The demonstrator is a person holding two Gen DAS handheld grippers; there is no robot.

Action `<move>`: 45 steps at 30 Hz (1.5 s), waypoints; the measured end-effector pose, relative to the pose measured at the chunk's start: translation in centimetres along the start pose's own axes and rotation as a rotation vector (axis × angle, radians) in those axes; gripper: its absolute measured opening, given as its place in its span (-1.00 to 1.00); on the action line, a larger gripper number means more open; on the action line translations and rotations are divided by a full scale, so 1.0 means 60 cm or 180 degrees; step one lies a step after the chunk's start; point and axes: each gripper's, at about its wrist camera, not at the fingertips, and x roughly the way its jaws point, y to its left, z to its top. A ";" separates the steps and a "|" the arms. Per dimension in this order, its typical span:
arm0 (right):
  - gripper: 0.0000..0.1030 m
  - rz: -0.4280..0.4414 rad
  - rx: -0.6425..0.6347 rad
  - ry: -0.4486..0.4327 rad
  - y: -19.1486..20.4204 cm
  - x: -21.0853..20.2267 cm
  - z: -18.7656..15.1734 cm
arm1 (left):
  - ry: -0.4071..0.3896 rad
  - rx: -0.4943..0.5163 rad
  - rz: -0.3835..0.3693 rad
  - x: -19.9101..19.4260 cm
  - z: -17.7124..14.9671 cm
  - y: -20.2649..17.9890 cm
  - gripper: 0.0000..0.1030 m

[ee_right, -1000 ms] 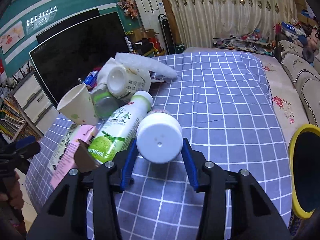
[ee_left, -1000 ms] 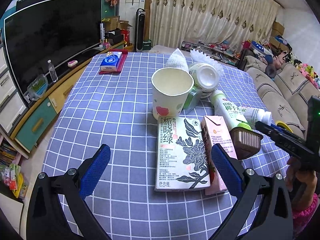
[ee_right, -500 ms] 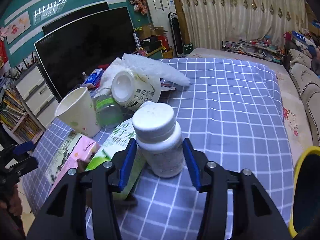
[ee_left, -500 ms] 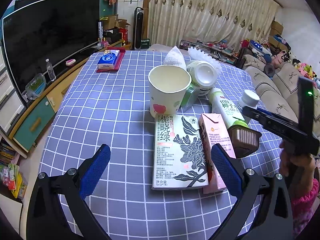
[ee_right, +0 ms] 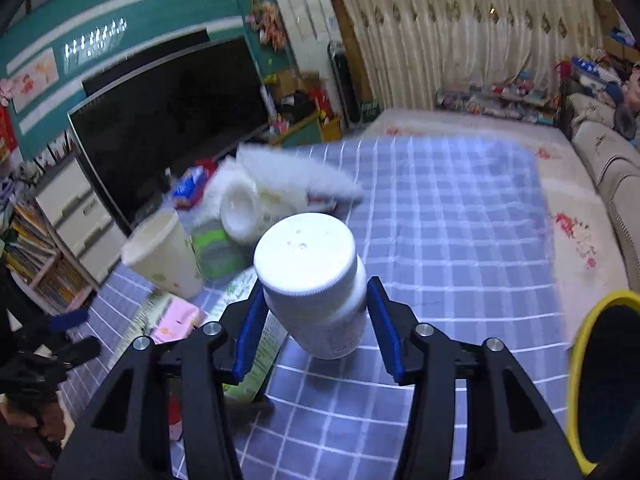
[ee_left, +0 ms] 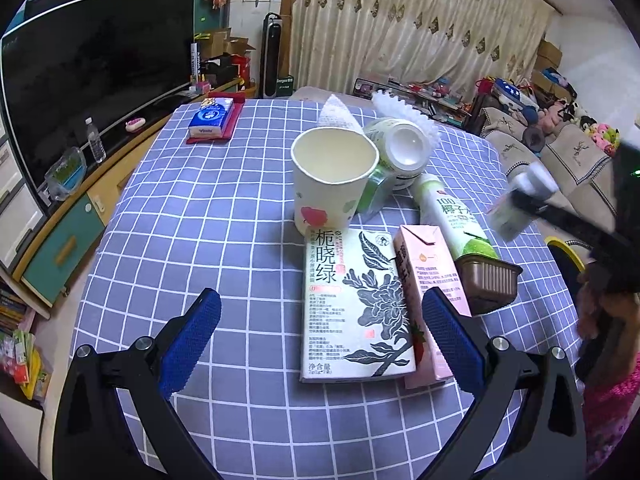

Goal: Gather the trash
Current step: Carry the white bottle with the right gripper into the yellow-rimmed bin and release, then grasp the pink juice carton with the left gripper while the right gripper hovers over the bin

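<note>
My right gripper is shut on a white capped pill bottle, held upright in the air above the checked tablecloth. The left wrist view shows that bottle blurred at the right. On the cloth lies a heap of trash: a paper cup, a flat tea carton, a pink carton, a green coconut-drink bottle, a brown plastic tray and a tipped white jar. My left gripper hangs open just above the near end of the tea carton, holding nothing.
A black bin with a yellow rim stands off the table's right edge. A blue tissue pack lies on a red mat at the far left corner. White foam wrap lies behind the jar. A TV and cabinet flank the left, a sofa the right.
The right gripper has lifted the white bottle off the cloth and carried it up and away from the heap. The left gripper has stayed where it was, open.
</note>
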 end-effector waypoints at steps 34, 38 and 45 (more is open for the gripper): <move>0.02 -0.1791 0.1143 0.1456 -0.488 0.002 -0.182 | 0.0255 0.0497 -0.0181 0.066 -0.001 -0.165 0.93; 0.09 -0.1735 0.1164 0.1367 -0.490 -0.010 -0.171 | 0.0277 0.0490 -0.0185 0.074 0.001 -0.163 0.93; 0.13 -0.1604 0.1142 0.1194 -0.444 -0.038 -0.160 | 0.0305 0.0606 -0.0076 0.081 -0.006 -0.161 0.85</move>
